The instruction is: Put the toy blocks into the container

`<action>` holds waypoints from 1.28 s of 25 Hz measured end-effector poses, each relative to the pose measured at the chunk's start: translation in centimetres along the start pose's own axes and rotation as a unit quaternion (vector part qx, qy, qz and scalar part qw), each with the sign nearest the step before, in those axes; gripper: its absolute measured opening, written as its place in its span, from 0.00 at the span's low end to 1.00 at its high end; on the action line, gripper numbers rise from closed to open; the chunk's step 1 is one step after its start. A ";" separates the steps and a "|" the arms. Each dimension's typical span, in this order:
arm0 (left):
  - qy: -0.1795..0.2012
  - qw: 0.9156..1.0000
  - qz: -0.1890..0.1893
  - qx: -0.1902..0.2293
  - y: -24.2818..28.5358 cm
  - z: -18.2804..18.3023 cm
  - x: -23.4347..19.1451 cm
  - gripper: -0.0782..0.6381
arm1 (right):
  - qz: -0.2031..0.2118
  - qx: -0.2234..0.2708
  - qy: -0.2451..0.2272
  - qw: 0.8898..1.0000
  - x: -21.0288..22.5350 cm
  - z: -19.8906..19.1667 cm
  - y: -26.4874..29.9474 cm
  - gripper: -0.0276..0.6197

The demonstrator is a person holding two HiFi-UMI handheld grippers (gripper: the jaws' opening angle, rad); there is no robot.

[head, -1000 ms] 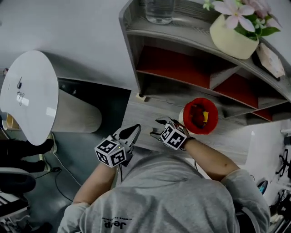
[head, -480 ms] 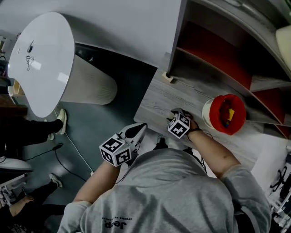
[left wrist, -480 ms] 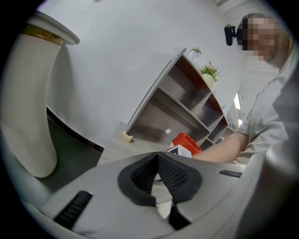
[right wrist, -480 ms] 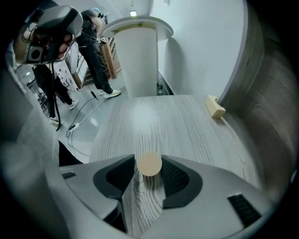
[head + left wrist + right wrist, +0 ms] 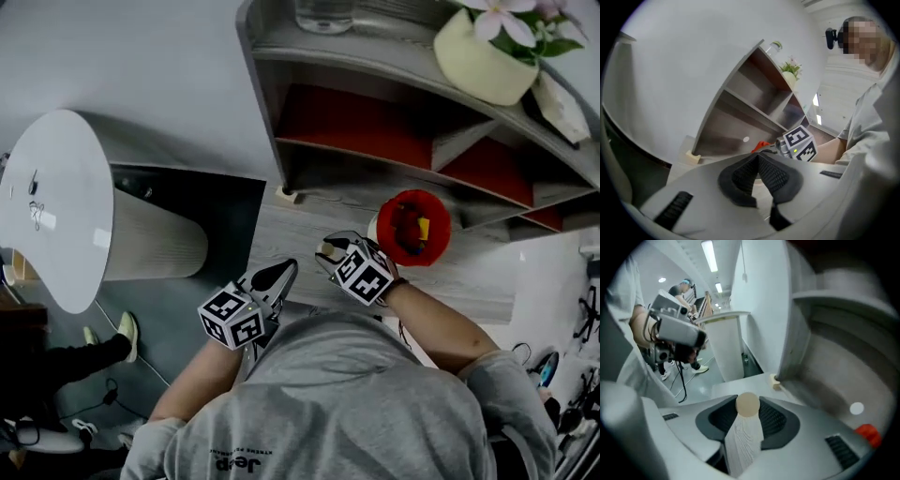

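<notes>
My right gripper [image 5: 330,252] hovers just above the grey wooden tabletop [image 5: 291,234], left of the red container [image 5: 412,227]. Its jaws have just been closing, and they are now shut on a pale round wooden block [image 5: 747,404] that sits between the pads. The container holds several blocks, one of them yellow; its red rim [image 5: 868,433] shows at the right edge of the right gripper view. My left gripper [image 5: 279,274] hangs at the table's near edge with its pads [image 5: 776,176] meeting at the tips and nothing between them. Another small beige block [image 5: 290,196] lies at the shelf's foot.
A grey shelf unit [image 5: 394,112] with red back panels rises right behind the container, carrying a flower vase [image 5: 483,64] and a glass jar [image 5: 325,13]. A white round table [image 5: 56,202] stands on the dark floor to the left. The tabletop ends just left of my grippers.
The right gripper's jaws stood open and empty a second ago; it dipped to the tabletop, closed on the round block, and now sits slightly higher. The left gripper has stayed put.
</notes>
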State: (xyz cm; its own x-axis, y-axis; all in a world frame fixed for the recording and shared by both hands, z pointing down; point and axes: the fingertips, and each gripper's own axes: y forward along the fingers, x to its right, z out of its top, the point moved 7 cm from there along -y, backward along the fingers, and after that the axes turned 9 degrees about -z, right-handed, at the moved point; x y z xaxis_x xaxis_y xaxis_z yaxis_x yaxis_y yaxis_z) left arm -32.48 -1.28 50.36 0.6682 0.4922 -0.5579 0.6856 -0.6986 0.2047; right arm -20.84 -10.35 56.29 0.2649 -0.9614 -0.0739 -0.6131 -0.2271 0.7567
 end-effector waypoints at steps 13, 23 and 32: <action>0.095 0.978 -0.178 -0.049 15.5 6.8 7.8 0.13 | -0.183 -0.006 0.130 0.974 12.4 -6.4 -16.9 0.30; 0.110 0.970 -0.205 -0.068 18.7 6.8 10.6 0.13 | -0.223 -0.010 0.135 0.965 14.2 -8.7 -18.2 0.30; 0.098 0.976 -0.188 -0.059 17.7 6.0 10.2 0.13 | -0.210 0.017 0.147 0.966 13.4 -8.5 -18.9 0.58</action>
State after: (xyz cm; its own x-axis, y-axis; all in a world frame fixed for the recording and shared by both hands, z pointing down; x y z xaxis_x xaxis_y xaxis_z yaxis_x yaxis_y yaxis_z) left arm -15.28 -11.74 43.53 0.3984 0.7994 -0.4497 0.9133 -0.3911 0.1137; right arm 0.67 -17.64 46.50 0.6932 -0.6985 -0.1779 -0.4283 -0.5976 0.6779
